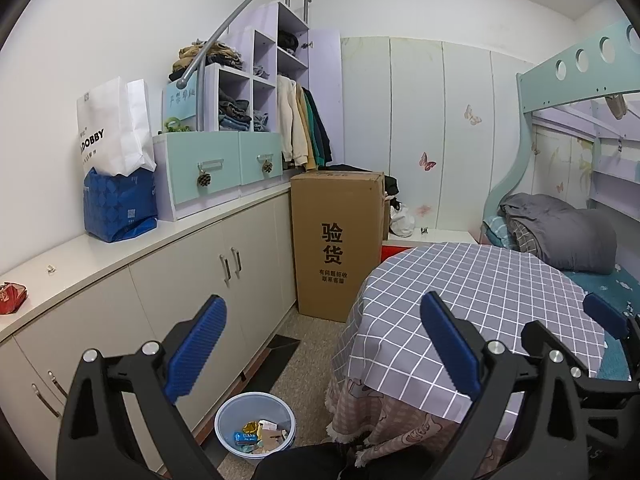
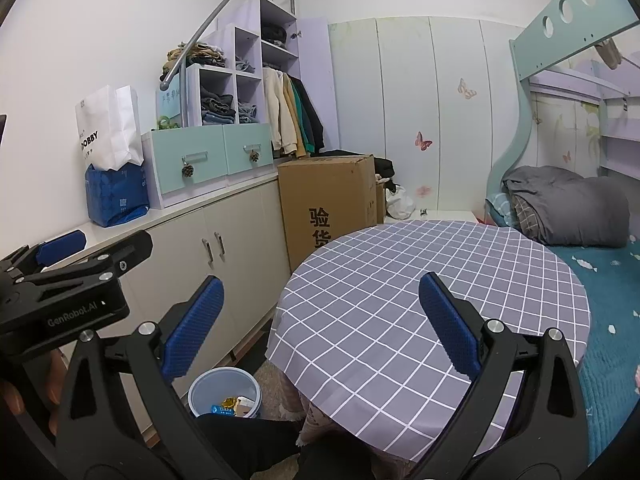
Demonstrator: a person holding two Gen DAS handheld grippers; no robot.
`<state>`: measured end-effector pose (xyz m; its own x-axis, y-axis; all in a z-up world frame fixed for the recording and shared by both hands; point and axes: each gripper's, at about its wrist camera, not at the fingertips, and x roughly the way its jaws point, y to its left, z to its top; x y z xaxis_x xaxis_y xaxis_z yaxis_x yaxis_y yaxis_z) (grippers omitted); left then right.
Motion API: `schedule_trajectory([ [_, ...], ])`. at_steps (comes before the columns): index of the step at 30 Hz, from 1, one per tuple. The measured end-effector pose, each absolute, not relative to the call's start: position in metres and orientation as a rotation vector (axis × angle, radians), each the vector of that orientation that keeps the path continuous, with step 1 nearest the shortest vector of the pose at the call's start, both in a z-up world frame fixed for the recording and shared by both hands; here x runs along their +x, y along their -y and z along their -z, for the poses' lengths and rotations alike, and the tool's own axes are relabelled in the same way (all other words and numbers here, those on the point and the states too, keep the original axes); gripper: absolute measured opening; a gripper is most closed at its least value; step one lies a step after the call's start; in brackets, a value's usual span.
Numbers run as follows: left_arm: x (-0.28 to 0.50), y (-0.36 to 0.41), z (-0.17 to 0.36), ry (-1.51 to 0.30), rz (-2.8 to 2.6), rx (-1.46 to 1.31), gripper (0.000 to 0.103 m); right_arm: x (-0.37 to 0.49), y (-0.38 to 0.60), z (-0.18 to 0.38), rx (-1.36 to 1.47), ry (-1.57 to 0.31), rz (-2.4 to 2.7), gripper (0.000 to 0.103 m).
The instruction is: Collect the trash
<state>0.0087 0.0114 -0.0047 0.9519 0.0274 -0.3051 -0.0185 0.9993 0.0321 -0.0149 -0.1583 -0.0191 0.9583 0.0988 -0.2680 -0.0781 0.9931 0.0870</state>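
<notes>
A light blue bin stands on the floor beside the round table; inside lie a blue packet, a yellow wrapper and bits of card. The right wrist view shows the same bin low down. My left gripper is open and holds nothing, hovering above the bin and the table's left edge. My right gripper is open over the grey checked tablecloth, also holding nothing. A red crumpled item lies on the counter at far left. A hand holds the left gripper.
A long white counter with cabinets runs along the left wall, carrying a blue bag, a white paper bag and drawer shelves. A tall cardboard box stands behind the table. A bunk bed with a grey quilt fills the right.
</notes>
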Motion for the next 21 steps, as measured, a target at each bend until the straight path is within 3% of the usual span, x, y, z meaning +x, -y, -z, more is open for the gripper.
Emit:
schedule_trajectory([
  [21, 0.0083, -0.0109, 0.0054, -0.315, -0.026, 0.031, 0.095, -0.0142, 0.1566, 0.0220, 0.083, -0.288, -0.089, 0.096],
])
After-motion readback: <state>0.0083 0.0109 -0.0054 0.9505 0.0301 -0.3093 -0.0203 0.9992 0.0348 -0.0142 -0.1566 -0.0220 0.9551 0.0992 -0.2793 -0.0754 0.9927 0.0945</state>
